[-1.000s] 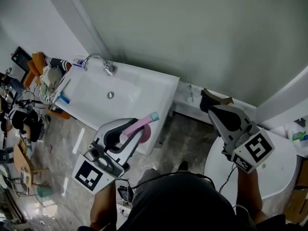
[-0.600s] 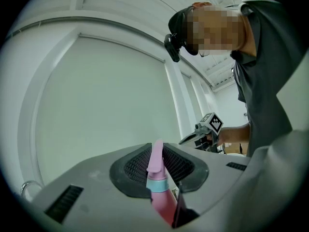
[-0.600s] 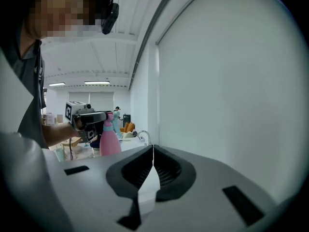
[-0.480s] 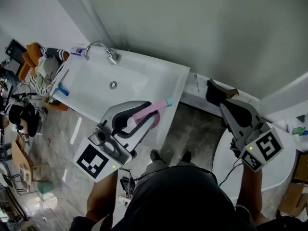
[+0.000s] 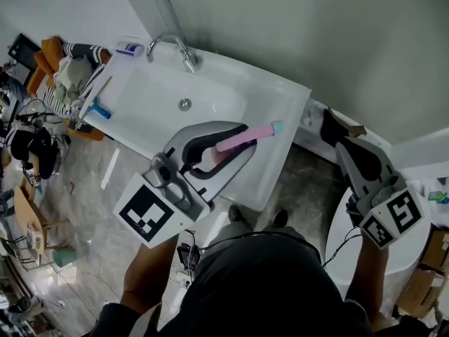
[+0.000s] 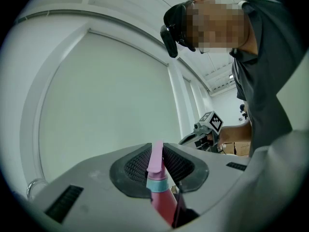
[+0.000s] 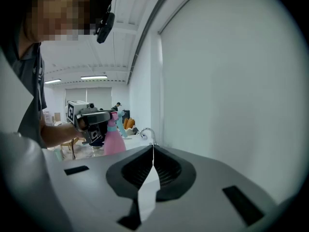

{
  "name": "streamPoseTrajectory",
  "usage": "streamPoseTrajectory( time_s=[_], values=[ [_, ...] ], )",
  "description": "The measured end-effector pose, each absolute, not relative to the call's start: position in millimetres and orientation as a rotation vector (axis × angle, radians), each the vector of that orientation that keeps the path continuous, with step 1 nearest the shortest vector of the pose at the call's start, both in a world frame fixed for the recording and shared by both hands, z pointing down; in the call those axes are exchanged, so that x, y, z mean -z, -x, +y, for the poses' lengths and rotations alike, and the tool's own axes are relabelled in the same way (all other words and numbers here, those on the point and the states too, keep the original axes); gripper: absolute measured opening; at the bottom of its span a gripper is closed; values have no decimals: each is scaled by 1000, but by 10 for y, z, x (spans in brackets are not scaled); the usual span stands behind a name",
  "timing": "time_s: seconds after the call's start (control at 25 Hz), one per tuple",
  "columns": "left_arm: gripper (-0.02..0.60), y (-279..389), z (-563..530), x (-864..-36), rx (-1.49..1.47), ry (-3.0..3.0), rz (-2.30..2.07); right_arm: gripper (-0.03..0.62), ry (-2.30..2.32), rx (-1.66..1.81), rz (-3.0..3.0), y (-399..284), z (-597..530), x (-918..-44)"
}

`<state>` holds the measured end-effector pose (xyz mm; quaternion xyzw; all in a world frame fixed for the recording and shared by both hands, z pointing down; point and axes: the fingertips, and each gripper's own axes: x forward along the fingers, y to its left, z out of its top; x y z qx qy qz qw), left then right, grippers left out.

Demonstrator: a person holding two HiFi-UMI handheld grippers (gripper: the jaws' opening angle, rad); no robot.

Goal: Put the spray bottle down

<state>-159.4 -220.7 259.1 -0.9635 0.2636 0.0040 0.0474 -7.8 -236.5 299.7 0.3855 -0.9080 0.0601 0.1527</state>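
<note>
Nearest to you, your left gripper [image 5: 233,143] has its jaws closed narrow on the pink spray bottle [image 5: 247,135], and the dark pads press it from both sides. The bottle lies almost level in the grip. Its thin nozzle end, with a light blue band, points away from you, toward the far right. It hangs over the near right part of the white sink [image 5: 284,121], close to the rim; I cannot tell that it touches anything but the pads.

On your right, the right gripper [image 5: 331,126] has its jaws together at the tips and nothing is between them. It stands well apart from the bottle, to the right of the sink and over a white rounded fixture [image 5: 414,248].

Farther out in the basin you see the round drain [image 5: 184,104]. A blue object [image 5: 98,110] lies on the left rim. At the far edge stands the curved faucet [image 5: 175,45], with a small tube [image 5: 130,48] beside it. Behind all is the plain grey-green wall [image 5: 316,34].
</note>
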Motion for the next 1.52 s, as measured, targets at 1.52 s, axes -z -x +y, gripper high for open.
streamPoseTrajectory(
  time_s=[1.52],
  values=[
    [74, 1185, -3579, -2816, -51, 2907, 1109, 9, -871, -217, -2698, -217, -3650, -3266]
  ],
)
